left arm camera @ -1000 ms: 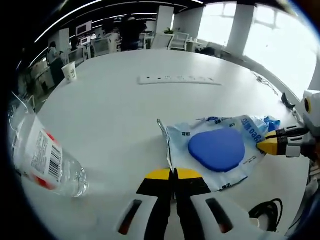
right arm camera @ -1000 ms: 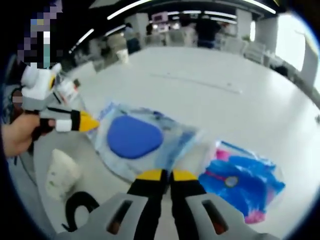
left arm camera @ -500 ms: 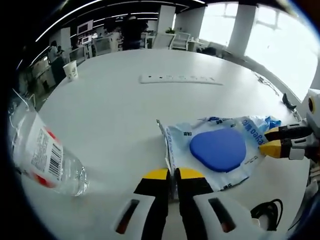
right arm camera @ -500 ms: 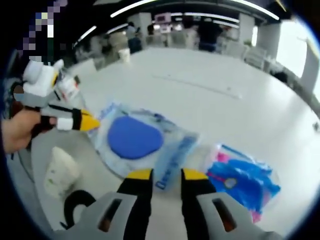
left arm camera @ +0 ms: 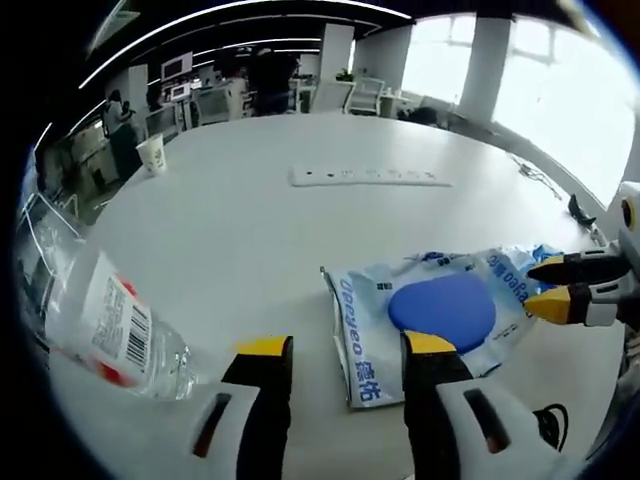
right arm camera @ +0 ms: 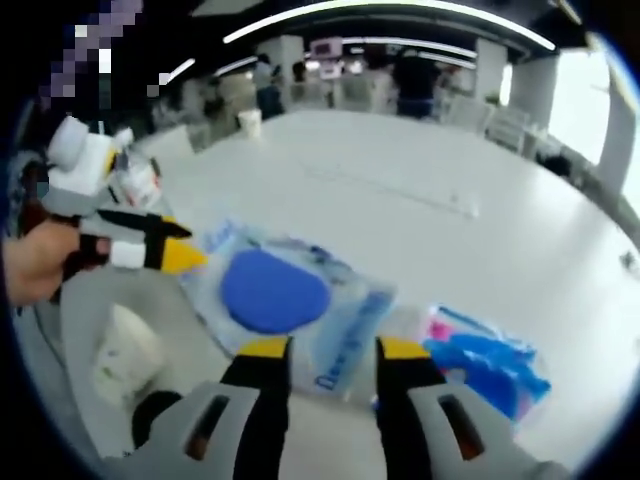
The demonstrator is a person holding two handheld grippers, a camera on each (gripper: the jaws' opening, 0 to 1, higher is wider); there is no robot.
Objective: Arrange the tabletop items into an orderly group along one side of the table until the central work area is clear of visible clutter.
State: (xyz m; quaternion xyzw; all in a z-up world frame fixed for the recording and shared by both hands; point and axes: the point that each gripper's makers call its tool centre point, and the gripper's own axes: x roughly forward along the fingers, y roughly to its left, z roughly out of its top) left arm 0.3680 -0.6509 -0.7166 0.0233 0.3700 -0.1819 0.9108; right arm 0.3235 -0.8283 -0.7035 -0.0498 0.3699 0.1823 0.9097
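Left gripper view: left hand-held gripper (left arm camera: 338,350) spread wide at bottom centre, holding nothing; one clear pouch (left arm camera: 432,312) right of centre, one bottle (left arm camera: 100,318) lower left, both on the worktop (left arm camera: 240,225). Right hand-held gripper (right arm camera: 328,350) likewise spread; one blue packet (right arm camera: 488,365) lower right.

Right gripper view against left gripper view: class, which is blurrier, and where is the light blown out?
Right gripper view: soft all over, the print on the clear packet smeared, the windows at upper right glaring. Left gripper view: sharper, the barcode on the water bottle legible, the windows at upper right washed out to white, the far table edge bowed by the fisheye lens.
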